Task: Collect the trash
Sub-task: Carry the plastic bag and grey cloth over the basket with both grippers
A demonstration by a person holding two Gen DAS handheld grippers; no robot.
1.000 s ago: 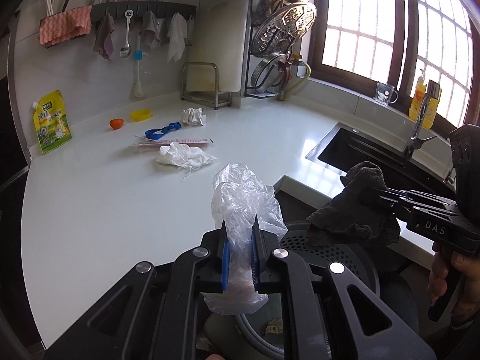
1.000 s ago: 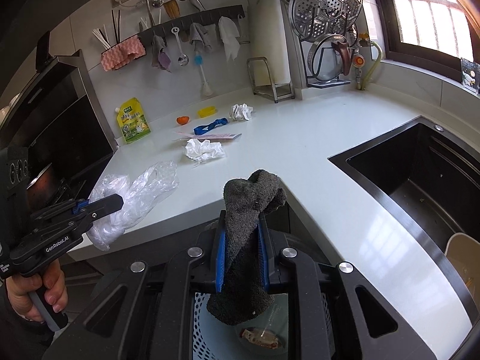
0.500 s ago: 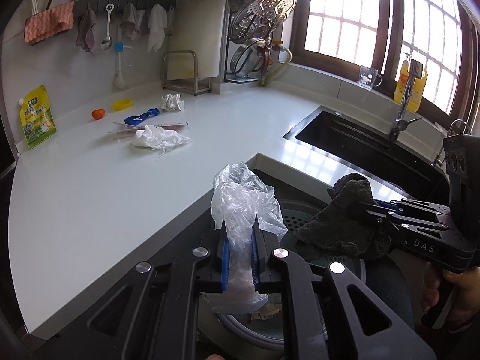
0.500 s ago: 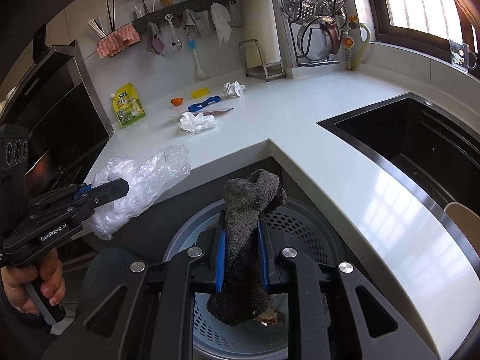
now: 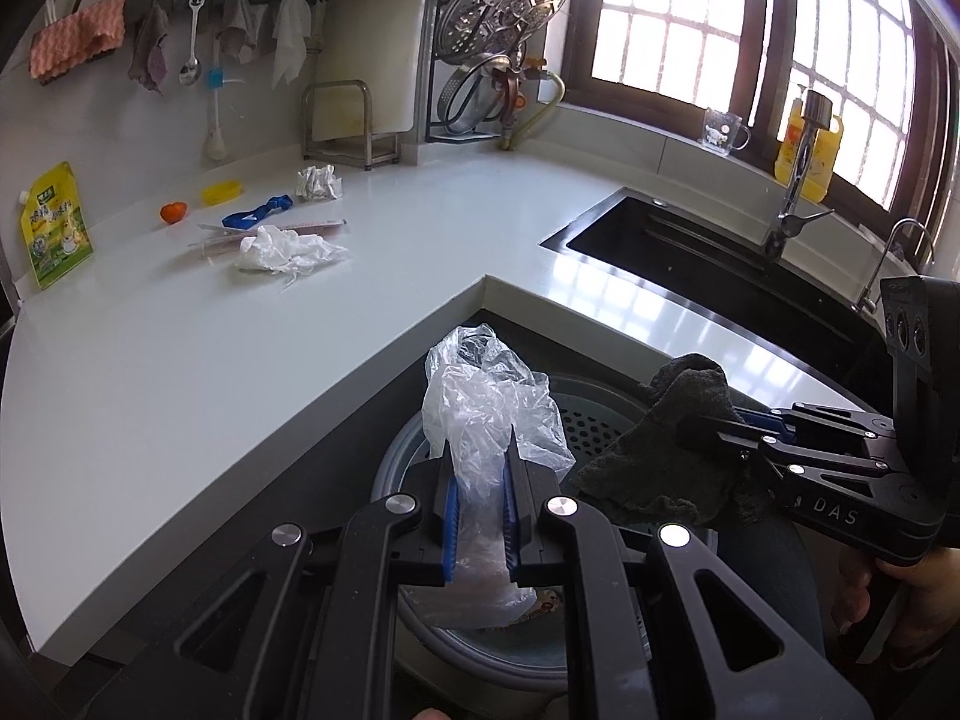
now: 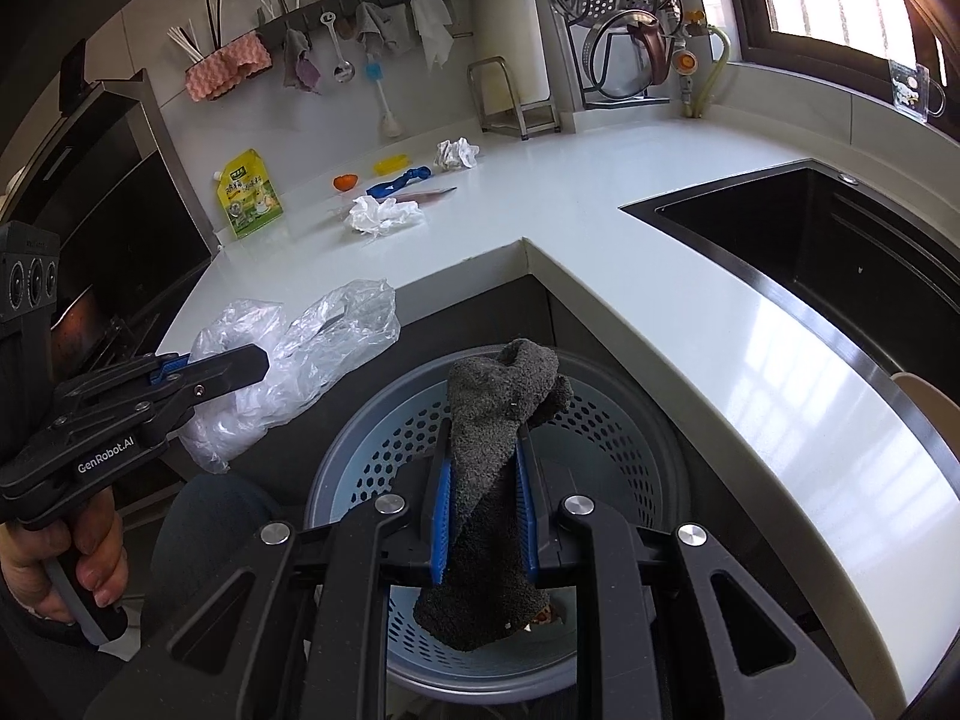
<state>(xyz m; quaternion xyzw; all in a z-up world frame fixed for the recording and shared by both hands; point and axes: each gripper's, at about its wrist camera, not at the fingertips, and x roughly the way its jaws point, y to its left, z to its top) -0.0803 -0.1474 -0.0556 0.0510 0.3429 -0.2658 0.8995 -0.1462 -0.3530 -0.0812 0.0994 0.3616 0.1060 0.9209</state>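
1. Left-wrist view, largest feature: white L-shaped countertop [image 5: 180, 372] wrapping an inner corner, with a black sink [image 5: 690, 252] set into its right-hand run.
2. Perforated grey-blue trash basket [image 6: 606, 438] on the floor inside that corner, directly beneath both tools; a few scraps lie at its bottom.
3. Left gripper [image 5: 480, 480], jaws clamped on a crumpled clear plastic bag [image 5: 486, 408]; the bag sticks up between the blue pads and hangs below them, over the basket's near-left rim.
4. Right gripper [image 6: 480, 492], jaws clamped on a dark grey fuzzy cloth [image 6: 498, 420]; the cloth hangs through the pads above the basket's opening.
5. A hand [image 6: 54, 564] grips the left tool's handle at the right-wrist view's lower left.
6. Litter remaining on the far counter, well apart from the basket: crumpled white tissue [image 5: 282, 249], touching a flat pink-edged wrapper [image 5: 270, 228]; a blue strip [image 5: 255, 213]; a white paper wad [image 5: 318, 182]; a yellow piece [image 5: 222, 192]; a small orange piece [image 5: 173, 212].
7. Yellow-green pouch [image 5: 57, 234] leaning upright against the wall at the left.
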